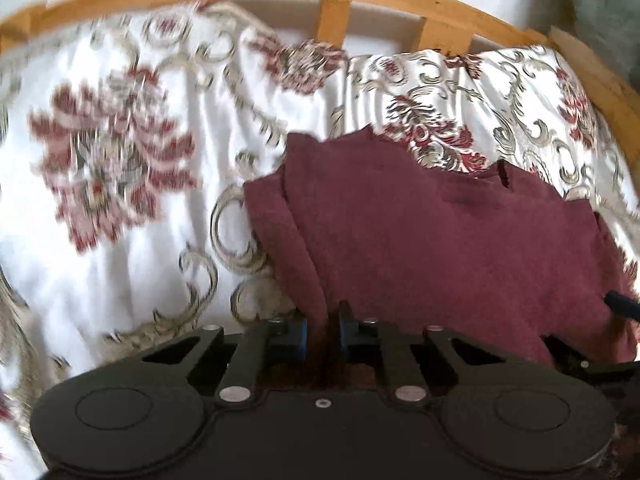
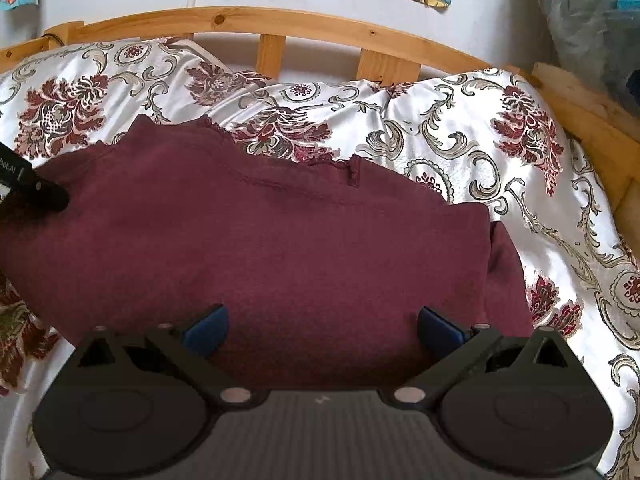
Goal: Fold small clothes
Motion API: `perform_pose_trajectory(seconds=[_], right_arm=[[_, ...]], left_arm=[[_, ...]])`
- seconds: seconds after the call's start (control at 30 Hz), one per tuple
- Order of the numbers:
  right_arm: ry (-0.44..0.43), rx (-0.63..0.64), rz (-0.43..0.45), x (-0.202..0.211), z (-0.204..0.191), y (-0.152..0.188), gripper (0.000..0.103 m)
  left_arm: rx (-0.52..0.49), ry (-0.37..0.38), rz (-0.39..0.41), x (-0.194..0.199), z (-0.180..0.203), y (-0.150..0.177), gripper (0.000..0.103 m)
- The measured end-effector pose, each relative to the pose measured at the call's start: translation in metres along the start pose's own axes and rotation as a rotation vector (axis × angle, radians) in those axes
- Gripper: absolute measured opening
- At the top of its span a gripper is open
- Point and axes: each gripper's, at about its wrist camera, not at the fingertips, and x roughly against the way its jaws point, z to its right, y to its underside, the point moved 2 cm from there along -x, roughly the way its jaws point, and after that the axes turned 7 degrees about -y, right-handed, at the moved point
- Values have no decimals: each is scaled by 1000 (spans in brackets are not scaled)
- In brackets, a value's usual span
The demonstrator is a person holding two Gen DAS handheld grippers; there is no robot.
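1. Bed [image 2: 460, 120]: floral satin cover fills both views, with a wooden headboard [image 2: 280, 20] across the top of the frame. It serves as the folding surface, soft and wrinkled, so my guess is cloth will drag on it rather than slide.
2. Maroon garment [image 2: 260, 240]: lies on the cover, centre of the right wrist view and centre-right of the left wrist view. It is mostly flat. The scalloped edge [image 2: 332, 162] sits toward the headboard and the near edge runs under the claws. Its long axis runs left-right across the frame, roughly parallel to the headboard. A flap at the right side [image 2: 508, 264] looks already doubled under; I can't confirm the layer count.
3. Left claw [image 1: 323, 322]: clenched on a vertical pleat of the garment at its left edge, lower centre of the left wrist view. Cloth rises in a ridge from the blue pads [image 1: 298, 326]. Likely reason: it pins or lifts that side to carry it over for a fold. The left view is blurred, so the claw is probably moving.
4. Right claw [image 2: 322, 330]: released, pads wide apart, straddling the near edge at lower centre. It grips nothing. It looks staged to pinch the near hem. I can't tell whether the pads touch the cloth.
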Motion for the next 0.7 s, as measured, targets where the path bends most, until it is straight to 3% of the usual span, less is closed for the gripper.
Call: perform_pose_trajectory(seconds=[0.1,0.23,0.43,0.7], right_arm=[[-13,-32,-4,4,8,-2,103],[-8,-106,24,16,28,-9,103],[51,-245,99,45,83,-18,103],[169,-508,129,79,180,8,103]], left_arm=[[-36,-13,26,18,18,-13,13],[-89,22,68,46,46,-36,12],[-242,93,148,79,126,-63,12],[-402,188,136,67,238,-48,12]])
